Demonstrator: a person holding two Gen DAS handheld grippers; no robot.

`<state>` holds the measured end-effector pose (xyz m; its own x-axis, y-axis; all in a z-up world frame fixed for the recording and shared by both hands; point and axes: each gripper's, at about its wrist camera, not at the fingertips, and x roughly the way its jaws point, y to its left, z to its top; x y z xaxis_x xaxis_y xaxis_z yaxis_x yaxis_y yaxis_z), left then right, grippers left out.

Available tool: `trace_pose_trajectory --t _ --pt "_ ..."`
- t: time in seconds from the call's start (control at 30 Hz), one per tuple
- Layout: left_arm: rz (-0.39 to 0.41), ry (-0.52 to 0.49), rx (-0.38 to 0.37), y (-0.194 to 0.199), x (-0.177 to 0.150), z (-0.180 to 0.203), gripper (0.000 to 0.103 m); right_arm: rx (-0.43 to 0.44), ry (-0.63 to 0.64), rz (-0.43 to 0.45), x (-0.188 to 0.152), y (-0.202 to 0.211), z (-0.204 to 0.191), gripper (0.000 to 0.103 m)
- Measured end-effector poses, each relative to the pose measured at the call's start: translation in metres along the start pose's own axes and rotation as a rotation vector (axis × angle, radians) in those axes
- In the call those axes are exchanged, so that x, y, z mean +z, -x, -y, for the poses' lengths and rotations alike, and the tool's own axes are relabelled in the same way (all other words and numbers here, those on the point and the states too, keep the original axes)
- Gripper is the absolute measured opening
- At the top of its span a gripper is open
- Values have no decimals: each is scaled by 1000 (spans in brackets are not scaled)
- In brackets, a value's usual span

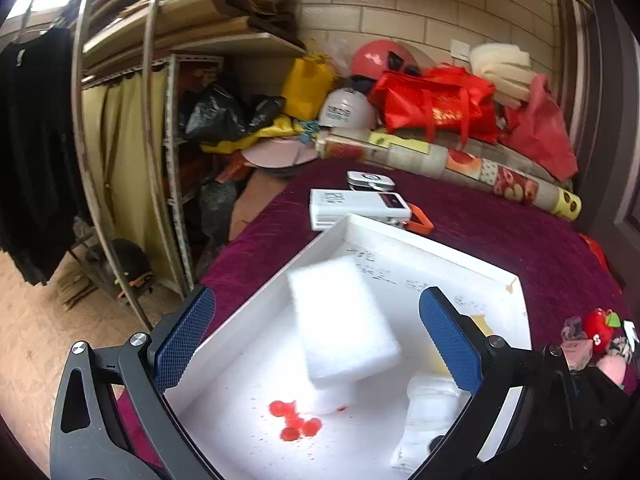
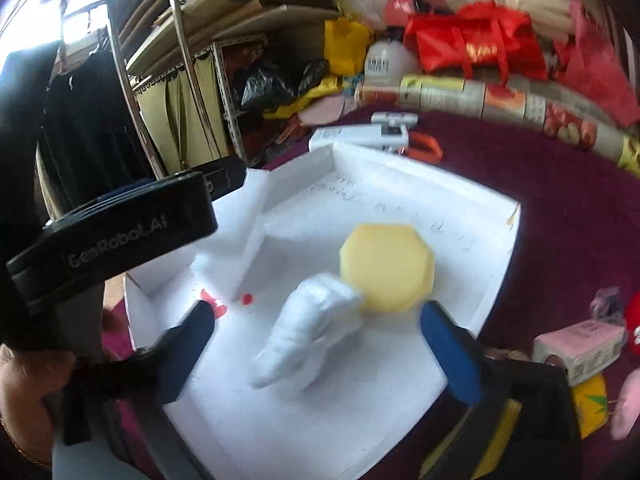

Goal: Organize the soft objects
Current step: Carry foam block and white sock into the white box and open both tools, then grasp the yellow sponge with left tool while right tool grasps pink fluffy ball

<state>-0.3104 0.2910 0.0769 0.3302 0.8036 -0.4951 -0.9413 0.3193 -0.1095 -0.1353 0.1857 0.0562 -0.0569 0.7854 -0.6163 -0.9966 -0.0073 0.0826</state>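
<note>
A white foam tray (image 1: pixel 440 246) lies on a purple cloth. In the left wrist view my left gripper (image 1: pixel 316 296) is open above it. A blurred white foam block (image 1: pixel 340 320) sits between the blue pads without touching either, over another white block with red blobs (image 1: pixel 296 420) beside it. In the right wrist view my right gripper (image 2: pixel 316 310) is open over the tray (image 2: pixel 320 420). A white wrapped bundle (image 2: pixel 308 336) lies between its fingers, and a yellow octagonal sponge (image 2: pixel 386 266) rests just beyond. The left gripper's black body (image 2: pixel 112 236) hangs at the tray's left corner.
White devices (image 1: pixel 356 206) and an orange tool (image 1: pixel 420 220) lie behind the tray. Small soft toys (image 1: pixel 596 330) and a pink box (image 2: pixel 580 344) sit on the cloth at the right. A printed roll (image 1: pixel 440 156) and bags line the back. A clothes rack (image 1: pixel 36 140) stands left.
</note>
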Motion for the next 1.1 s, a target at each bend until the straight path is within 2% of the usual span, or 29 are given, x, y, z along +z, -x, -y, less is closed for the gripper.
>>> trace_pose_trajectory --t 0.27,0.57,0.63,0.7,0.8,0.87,1.0,1.07,1.1 --pt "52 55 37 24 -4 -18 103 -18 0 63 3 16 -1 103" --pt "75 57 -4 49 -5 -10 103 -38 -94 161 9 57 29 103" --pt "70 44 -38 53 -7 1 103 -58 -117 204 8 76 46 103" --pt "57 -3 -105 59 -11 20 103 -105 -130 255 5 96 65 103" --pt "26 -113 -228 66 -25 59 103 -198 -186 320 -5 127 103 103" --pt "-4 -166 -311 68 -32 80 103 -224 -236 343 -16 143 130 103" --pt "-71 -291 -456 74 -51 122 103 -335 -365 249 -45 153 181 103" --pt "-92 -360 -478 79 -60 140 103 -375 -440 184 -62 150 201 103" --pt "-97 -389 -473 81 -65 147 103 -369 -488 142 -71 145 212 103"
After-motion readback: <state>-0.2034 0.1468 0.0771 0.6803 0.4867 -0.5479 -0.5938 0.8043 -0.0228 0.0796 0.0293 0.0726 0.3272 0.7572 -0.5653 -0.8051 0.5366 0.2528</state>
